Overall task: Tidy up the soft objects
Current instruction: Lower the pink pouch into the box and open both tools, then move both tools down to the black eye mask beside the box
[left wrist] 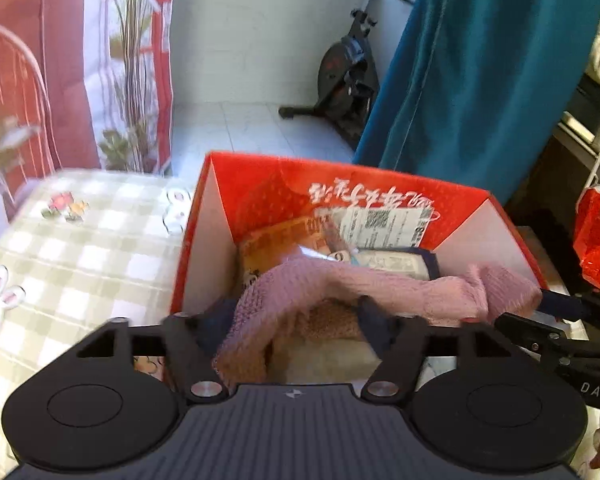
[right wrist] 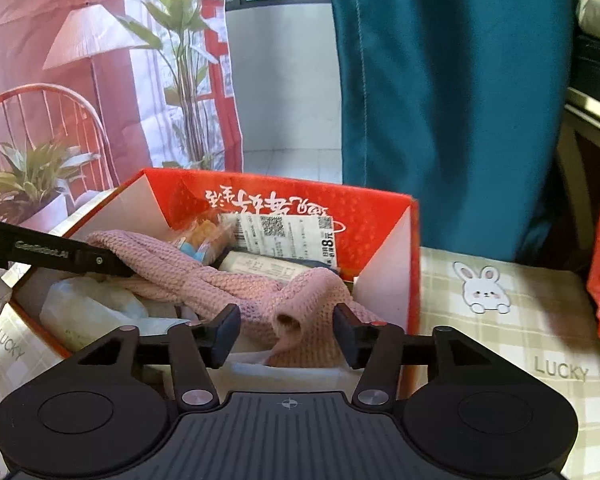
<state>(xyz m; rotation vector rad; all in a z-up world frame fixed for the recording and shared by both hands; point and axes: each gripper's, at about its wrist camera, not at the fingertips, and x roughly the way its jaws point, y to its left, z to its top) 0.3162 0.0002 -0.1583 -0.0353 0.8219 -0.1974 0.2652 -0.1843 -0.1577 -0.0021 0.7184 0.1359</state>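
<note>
Red cardboard box [right wrist: 380, 216], open-topped, white inside, white script on its far wall: stands on the surface [right wrist: 540, 320], which is covered by a pale green-and-white checked cloth printed with rabbits and the word "LUCKY". The box's right wall lies well in from the right edge of the surface.

Pink knitted cloth [right wrist: 204, 276], soft, long and rumpled: lies inside the box, draped across the other contents from the left wall toward the near right corner. One rolled end points out toward the near wall.

Other contents of the box: a white printed label with square codes [right wrist: 284, 236] leaning against the far wall; an orange-and-blue plastic packet [right wrist: 200, 240] beside it; a white crumpled bag [right wrist: 88, 308] in the near left part.

Left gripper [left wrist: 296, 320], black with dark blue pads: held over the near left part of the box. Its jaws stand wide, one on each side of a fold of the pink cloth. The pads do not press it. In the right wrist view its black finger [right wrist: 60, 256] lies against the left end of the cloth.

Right gripper [right wrist: 286, 330], same make: held over the near right corner of the box. Its jaws stand partly apart, with the rolled end of the cloth between them and a gap on either side.

Beyond the surface: a teal curtain [right wrist: 440, 100] and a pink printed backdrop [right wrist: 60, 80].
</note>
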